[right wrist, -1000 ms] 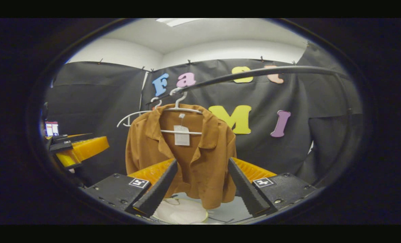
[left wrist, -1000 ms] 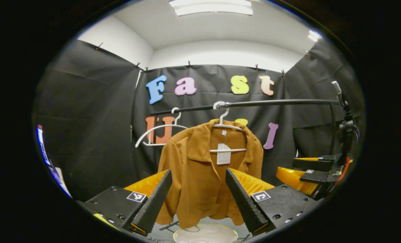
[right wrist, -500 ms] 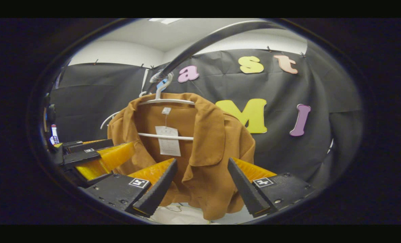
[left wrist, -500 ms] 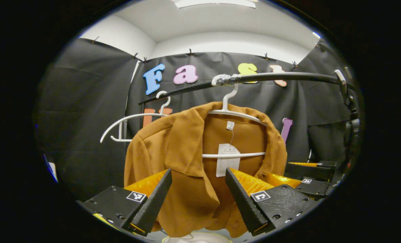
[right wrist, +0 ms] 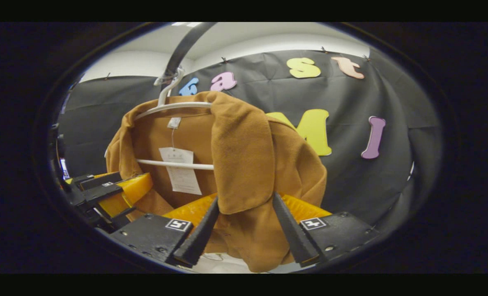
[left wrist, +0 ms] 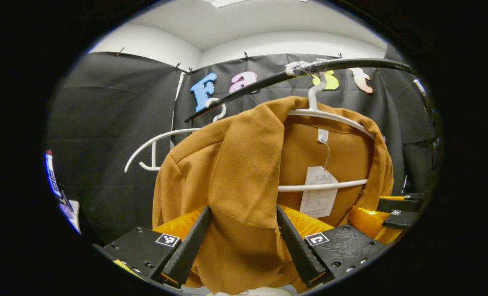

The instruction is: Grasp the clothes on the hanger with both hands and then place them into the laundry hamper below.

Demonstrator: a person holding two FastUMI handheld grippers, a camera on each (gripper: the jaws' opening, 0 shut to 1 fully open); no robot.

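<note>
You are holding your left gripper (left wrist: pixel 241 230) spread wide around one lapel of the brown shirt (left wrist: pixel 244 172), not pinching it. Your right gripper (right wrist: pixel 244 224) is gaping around the other lapel. The shirt is hanging on its white hanger (left wrist: pixel 330 117) from the black rail (left wrist: pixel 351 63), hiding the hamper below

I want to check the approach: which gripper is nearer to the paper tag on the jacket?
Hard to tell. The left gripper and the right gripper each straddle a lapel beside the paper tag.
</note>
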